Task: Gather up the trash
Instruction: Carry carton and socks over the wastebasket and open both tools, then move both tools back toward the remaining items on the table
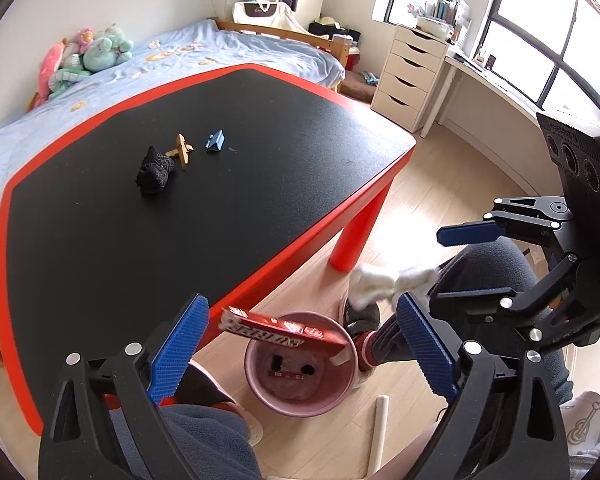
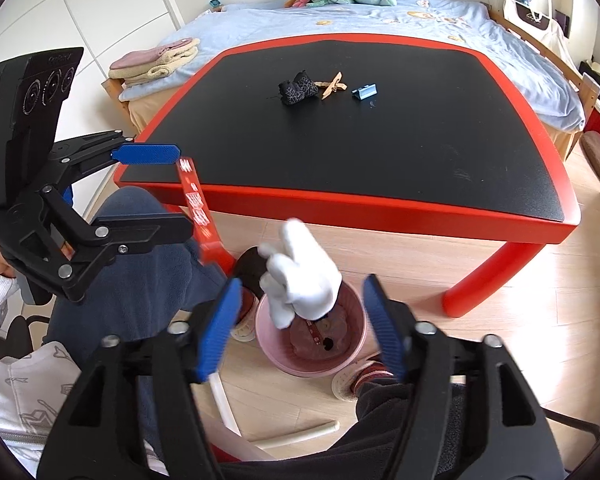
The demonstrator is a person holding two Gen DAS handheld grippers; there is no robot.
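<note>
A pink bin (image 1: 342,390) (image 2: 274,354) stands on the floor beside the red-edged black table (image 1: 260,128) (image 2: 380,184). My left gripper (image 1: 300,346) (image 2: 156,196) is open; a red wrapper (image 1: 280,328) (image 2: 196,208) is in the air between its fingers, above the bin, touching neither pad clearly. My right gripper (image 2: 300,328) (image 1: 440,268) is open; a crumpled white tissue (image 2: 300,276) (image 1: 384,282) is in the air between its fingers over the bin. On the table lie a black crumpled piece (image 1: 155,168) (image 2: 297,87), a wooden clothespin (image 1: 182,150) (image 2: 332,85) and a blue piece (image 1: 216,142) (image 2: 365,92).
The bin holds some scraps (image 1: 288,372). The person's knees and feet (image 1: 364,316) are around the bin. A red table leg (image 1: 356,236) stands near it. A bed (image 1: 180,56) lies behind the table, white drawers (image 1: 408,72) to the right.
</note>
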